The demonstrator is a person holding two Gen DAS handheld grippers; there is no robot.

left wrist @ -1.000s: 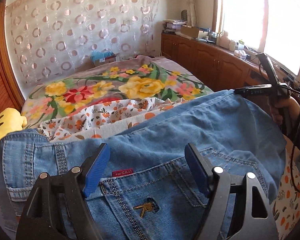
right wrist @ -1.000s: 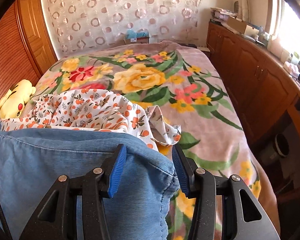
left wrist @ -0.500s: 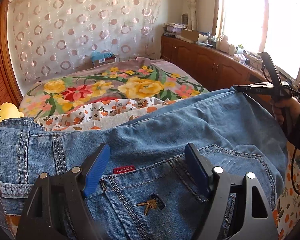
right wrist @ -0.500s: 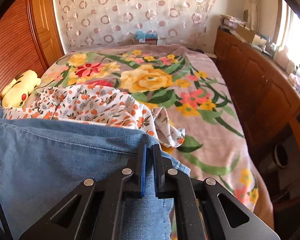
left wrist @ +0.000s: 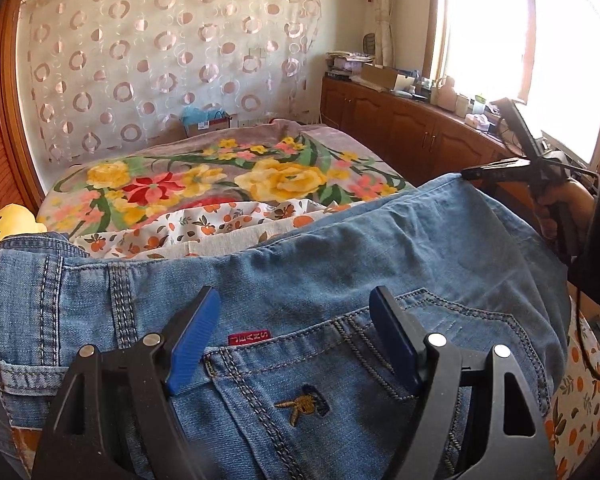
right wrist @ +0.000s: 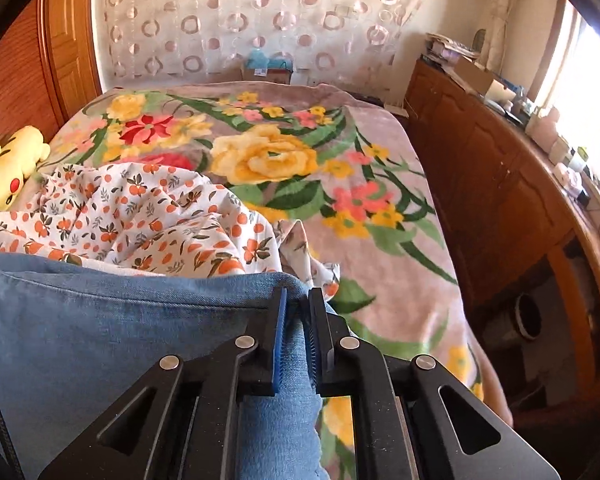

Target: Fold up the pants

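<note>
The right gripper (right wrist: 298, 332) snapped from spread to clamped on the jeans (right wrist: 112, 320) edge beside the orange-print sheet (right wrist: 140, 216), jaws easing slightly; left gripper (left wrist: 296, 340) stayed open, seemingly unengaged over the back pocket (left wrist: 320, 392).

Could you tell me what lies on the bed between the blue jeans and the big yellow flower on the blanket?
The orange-print white cloth lies crumpled there, between jeans and flower; the right wrist view shows it best.
</note>
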